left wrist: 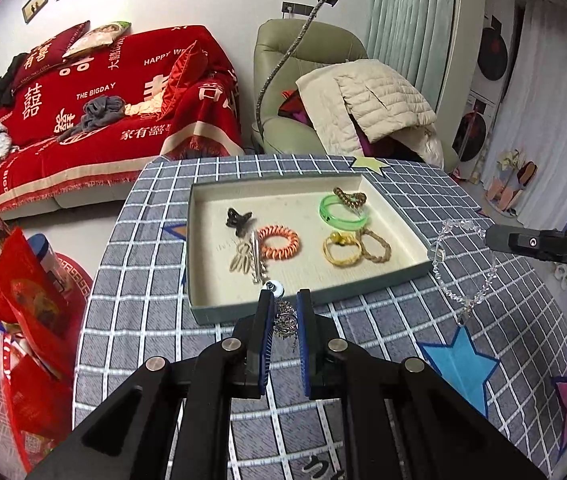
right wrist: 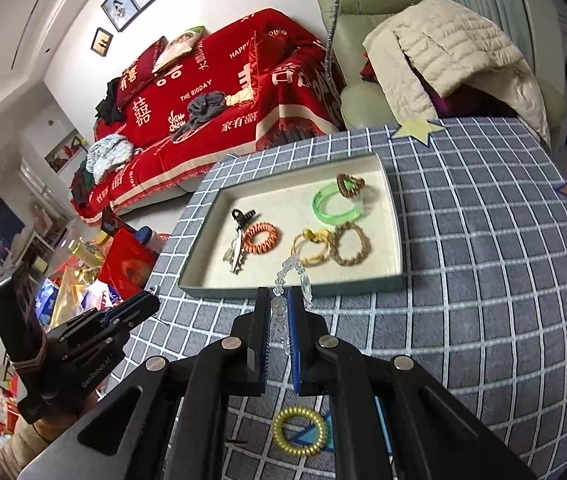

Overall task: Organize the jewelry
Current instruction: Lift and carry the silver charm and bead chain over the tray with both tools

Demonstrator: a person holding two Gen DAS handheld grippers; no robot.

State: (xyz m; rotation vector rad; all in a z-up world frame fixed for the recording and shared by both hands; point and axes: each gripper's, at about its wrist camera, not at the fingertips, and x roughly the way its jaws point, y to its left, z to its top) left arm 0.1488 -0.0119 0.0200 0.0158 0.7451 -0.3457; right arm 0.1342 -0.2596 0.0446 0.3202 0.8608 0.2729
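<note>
Jewelry, status of sorting: part stowed, two pieces in your hands, one piece outstanding.

Stowed in the shallow tray (left wrist: pixel 387 196) at the middle of the checked table (left wrist: pixel 483 208):
- black claw clip (left wrist: pixel 238 218), silver clip (left wrist: pixel 256 258) and beige clips (left wrist: pixel 240 262), toward the tray's left side;
- orange coil tie (left wrist: pixel 279 242), tray centre;
- green bangle (left wrist: pixel 341 212) with a brown woven piece (left wrist: pixel 350 197) lying on it, near the far right corner;
- yellow cord ring (left wrist: pixel 341 249) and tan braided ring (left wrist: pixel 374 245), touching, right side near the front wall.

In hand:
- your left gripper (left wrist: pixel 285 312) is clamped on a silver charm piece (left wrist: pixel 285 320) with a small round white end, held above the table just short of the tray's near edge;
- your right gripper (right wrist: pixel 279 308) is pinched tight on a clear bead bracelet (right wrist: pixel 297 272), which dangles free off the tray's right edge.

Outstanding:
- yellow coil tie (right wrist: pixel 300 432), lying on the table near its front edge, beneath your right gripper.

Judgement: most items look placed; the two held pieces and the yellow tie remain.
</note>
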